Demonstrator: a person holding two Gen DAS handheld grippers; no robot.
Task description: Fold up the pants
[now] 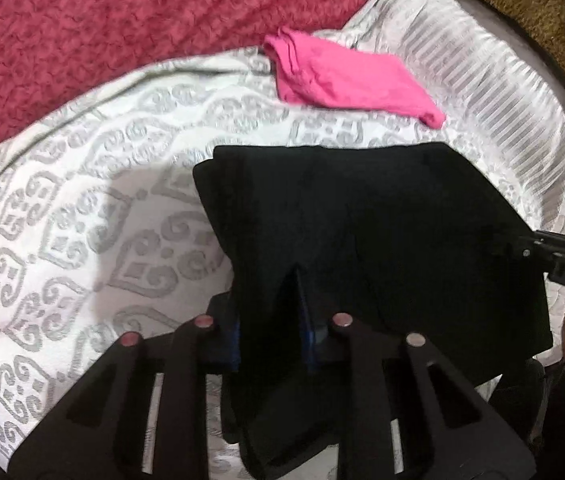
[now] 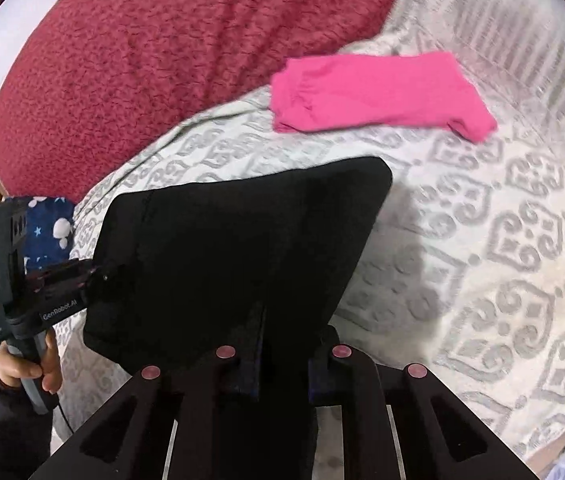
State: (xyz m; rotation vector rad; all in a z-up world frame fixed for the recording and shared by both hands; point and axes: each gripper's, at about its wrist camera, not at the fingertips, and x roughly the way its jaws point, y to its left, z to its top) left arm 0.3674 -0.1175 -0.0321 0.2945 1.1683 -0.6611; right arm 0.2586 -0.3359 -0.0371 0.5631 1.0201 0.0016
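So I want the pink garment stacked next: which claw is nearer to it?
Right, but only slightly by my reading. Both the right claw and left claw are clamped on the black pants, held up short of the pink garment lying beyond.

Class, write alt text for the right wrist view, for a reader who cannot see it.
Both grippers hold folded black pants above a grey-patterned white bedspread: the right gripper pinches the near edge, the left gripper the left edge. Folded pink pants lie beyond, beside a red blanket.
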